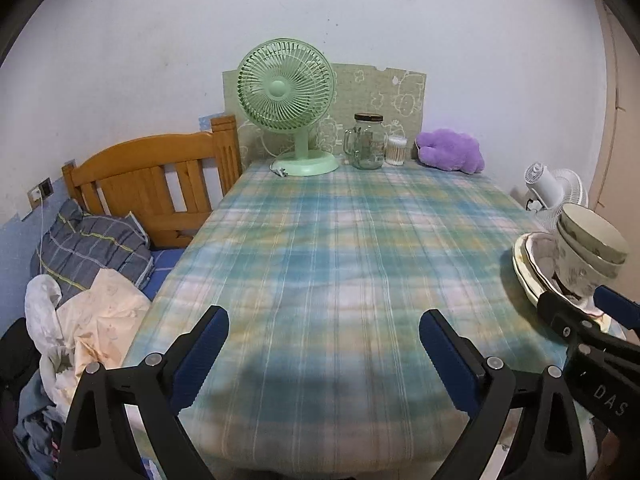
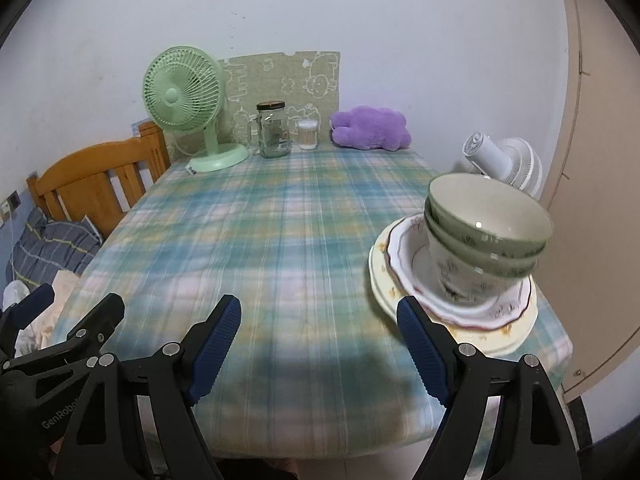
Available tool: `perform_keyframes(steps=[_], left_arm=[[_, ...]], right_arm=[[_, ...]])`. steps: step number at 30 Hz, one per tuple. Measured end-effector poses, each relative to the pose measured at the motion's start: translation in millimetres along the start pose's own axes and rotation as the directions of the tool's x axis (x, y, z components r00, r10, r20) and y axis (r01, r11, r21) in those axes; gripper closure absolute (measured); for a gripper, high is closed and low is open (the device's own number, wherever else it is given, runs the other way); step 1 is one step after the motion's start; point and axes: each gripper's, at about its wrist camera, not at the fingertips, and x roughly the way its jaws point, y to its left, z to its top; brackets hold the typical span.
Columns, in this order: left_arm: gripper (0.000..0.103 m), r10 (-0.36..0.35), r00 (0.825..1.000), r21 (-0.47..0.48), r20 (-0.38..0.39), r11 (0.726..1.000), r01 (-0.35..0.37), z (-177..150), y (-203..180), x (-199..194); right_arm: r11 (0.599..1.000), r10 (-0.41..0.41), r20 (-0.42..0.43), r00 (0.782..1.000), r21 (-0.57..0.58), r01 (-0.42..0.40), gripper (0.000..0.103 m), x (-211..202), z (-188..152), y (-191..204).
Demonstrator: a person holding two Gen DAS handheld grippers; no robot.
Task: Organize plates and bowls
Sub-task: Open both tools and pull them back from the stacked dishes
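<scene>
Three nested bowls point(image 2: 484, 240) with green rims stand on a scalloped white plate point(image 2: 408, 248), which lies on a cream plate point(image 2: 384, 280) at the near right of the plaid-covered table point(image 2: 256, 240). My right gripper point(image 2: 320, 332) is open over bare cloth, with nothing between its fingers. Its right finger point(image 2: 420, 340) is just in front of the plates' near rim. My left gripper point(image 1: 324, 344) is open too, over the cloth near the front edge. In the left wrist view the bowls point(image 1: 588, 248) and plates point(image 1: 524, 264) show at the far right behind my right gripper point(image 1: 584, 306).
At the table's far end stand a green fan point(image 2: 184, 92), a glass jar mug point(image 2: 274, 132), a cotton swab tub point(image 2: 307, 134) and a purple plush point(image 2: 370, 128). A white fan point(image 2: 500, 160) is past the right edge. A wooden headboard point(image 1: 152, 180) and bedding point(image 1: 88, 248) lie left.
</scene>
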Motion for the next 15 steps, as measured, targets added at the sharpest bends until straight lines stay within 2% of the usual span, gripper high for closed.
perform_keyframes(steps=[6, 15], left_arm=[[0.004, -0.028, 0.999, -0.001, 0.017, 1.000, 0.028, -9.6, -4.9, -8.5], [0.003, -0.045, 0.998, 0.020, 0.038, 0.999, 0.044, -9.5, -16.4, -19.0]], right_arm=[[1.000, -0.002, 0.032, 0.999, -0.004, 0.002, 0.020, -12.7, -15.6, -2.4], [1.000, -0.025, 0.066, 0.998, 0.016, 0.024, 0.020, -25.8, -18.3, -15.5]])
